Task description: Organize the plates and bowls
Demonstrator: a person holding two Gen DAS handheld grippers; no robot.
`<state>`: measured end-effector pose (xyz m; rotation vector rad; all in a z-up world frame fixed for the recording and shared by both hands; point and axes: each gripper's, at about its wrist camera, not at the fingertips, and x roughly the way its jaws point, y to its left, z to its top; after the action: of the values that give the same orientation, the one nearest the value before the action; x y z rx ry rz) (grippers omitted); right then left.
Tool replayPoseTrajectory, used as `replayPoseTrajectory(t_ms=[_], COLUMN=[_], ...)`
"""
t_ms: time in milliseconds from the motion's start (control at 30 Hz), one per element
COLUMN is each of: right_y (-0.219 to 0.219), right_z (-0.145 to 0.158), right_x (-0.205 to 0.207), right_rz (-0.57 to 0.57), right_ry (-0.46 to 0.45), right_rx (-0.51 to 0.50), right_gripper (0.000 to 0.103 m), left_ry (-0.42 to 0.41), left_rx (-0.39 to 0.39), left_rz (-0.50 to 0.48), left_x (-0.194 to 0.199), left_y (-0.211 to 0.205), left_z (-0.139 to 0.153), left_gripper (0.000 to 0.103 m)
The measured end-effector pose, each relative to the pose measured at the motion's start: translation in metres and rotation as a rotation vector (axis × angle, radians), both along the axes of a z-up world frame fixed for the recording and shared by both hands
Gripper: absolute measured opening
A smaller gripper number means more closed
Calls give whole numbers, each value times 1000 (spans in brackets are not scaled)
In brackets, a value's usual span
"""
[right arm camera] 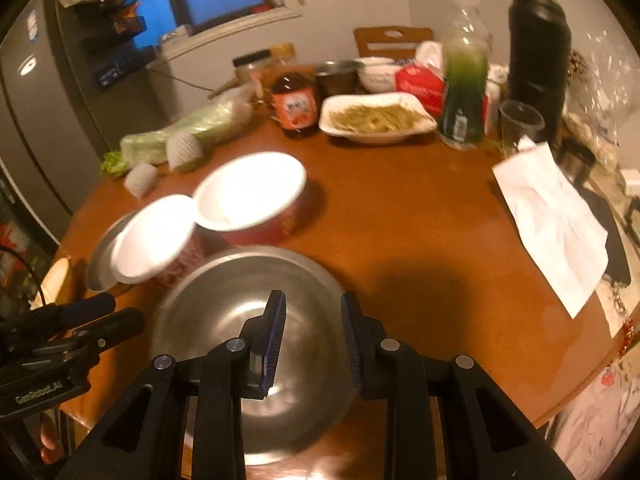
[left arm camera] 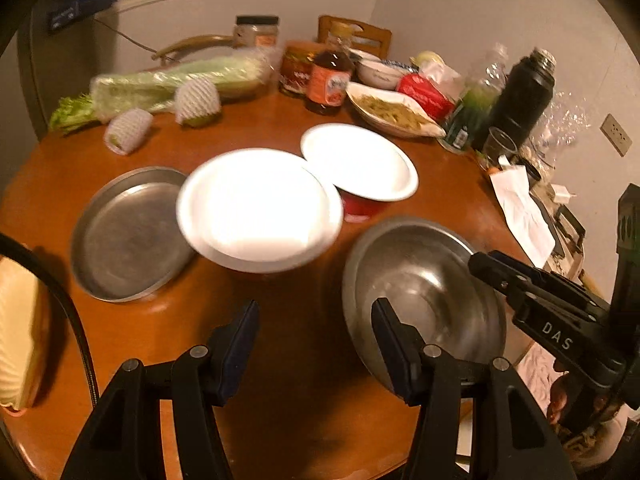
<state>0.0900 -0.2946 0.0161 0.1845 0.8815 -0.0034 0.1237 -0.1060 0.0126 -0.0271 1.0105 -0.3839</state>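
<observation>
Four vessels to sort on round wooden bench [left arm camera: 280, 360]: steel bowl [left arm camera: 424, 292] at near right, flat steel pan [left arm camera: 128, 232] at near left, two white-lined red bowls [left arm camera: 260, 208] [left arm camera: 360, 160] between and behind, rims close or just touching.

Steel bowl: thin, rigid, light, probably slick; rolled rim the only sensible hold, one pad inside wall, one outside. Likely to skate on polished wood if nudged sideways. Steel pan: shallow, low lip, hard to get a pad under; pinch at raised edge. Red bowls: glazed look, possibly ceramic or enamel, blur too heavy to say; treat as chippable, take at rim, set down softly, keep rims from knocking.

Left gripper [left arm camera: 316, 344]: about half open, nothing between pads, hovering over bare wood just left of steel bowl. Right gripper [right arm camera: 314, 340]: narrower gap, pads clear of anything, poised above steel bowl's interior and right wall; no contact visible.

Clutter along far edge: oblong dish of food [left arm camera: 394, 114], sauce bottle [left arm camera: 330, 80], black flask [left arm camera: 520, 100], wrapped greens [left arm camera: 172, 84]. Keep nesting work on near side.
</observation>
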Motion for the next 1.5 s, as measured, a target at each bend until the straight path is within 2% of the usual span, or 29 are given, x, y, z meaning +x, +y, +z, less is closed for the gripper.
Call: replayPoseTrajectory(t_ms=[333,633,767,833,933,1200,1500], right_y=[-8,-4,-1,2,9,33,43], right_z=[0,-16,-16,-17,-17,-10,-12], right_x=[-10,-9,-12,-13,-15,-29,-48], right_rz=[15,42,67,88,96,158,181], right_ry=[-37,1,-1,3,0,-6,-1], right_rx=[12,-8,-3,15,-15,-8,-4], right_gripper=[29,26,17,14,14,14,14], left_ry=[31,42,52,49,48,54,40], left_rx=[-5,-18,-34,-29,-28,-15,-12], left_rz=[-15,-4,-5,-1,10,43,15], left_x=[0,3,4,3,1,-16,-35], left_y=[-17,-21,-22,-22,-17,11,16], left_z=[-14,-24,-28,-29,-29,-28,-27], left_gripper=[58,58,44,42,41,41,41])
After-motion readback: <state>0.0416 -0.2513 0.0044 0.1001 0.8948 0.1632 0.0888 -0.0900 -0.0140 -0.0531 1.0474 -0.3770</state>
